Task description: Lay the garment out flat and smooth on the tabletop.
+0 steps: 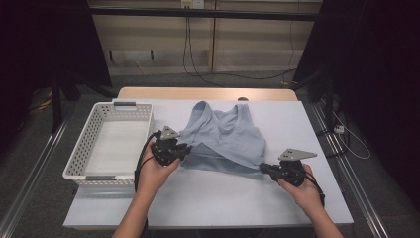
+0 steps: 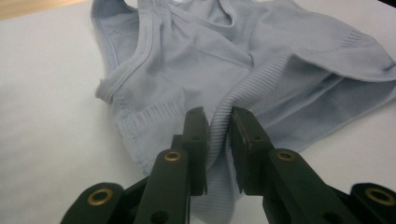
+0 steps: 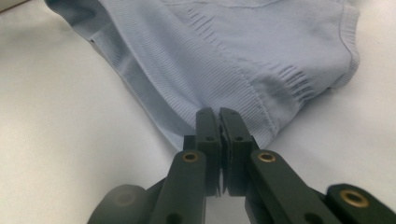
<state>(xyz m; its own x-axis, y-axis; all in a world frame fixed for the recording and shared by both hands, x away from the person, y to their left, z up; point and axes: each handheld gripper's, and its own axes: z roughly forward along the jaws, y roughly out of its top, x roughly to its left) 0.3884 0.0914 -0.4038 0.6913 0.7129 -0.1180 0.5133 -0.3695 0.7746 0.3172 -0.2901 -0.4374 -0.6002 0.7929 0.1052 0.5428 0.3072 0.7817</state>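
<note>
A light blue sleeveless top [image 1: 225, 139] lies on the white table cover, straps toward the far side. My left gripper [image 1: 184, 150] is at its near left corner, and in the left gripper view a fold of the ribbed hem [image 2: 219, 128] is pinched between the jaws of that gripper [image 2: 218, 116]. At the near right corner of the hem sits my right gripper [image 1: 262, 167]. In the right gripper view, my right gripper [image 3: 219, 114] has its jaws pressed together on the hem's edge [image 3: 233, 93].
A white slatted plastic basket [image 1: 84, 148] stands at the table's left, with nothing in it. The table cover [image 1: 218, 198] lies bare in front of the top. A wooden table edge [image 1: 208, 93] runs behind, with cables on the floor beyond.
</note>
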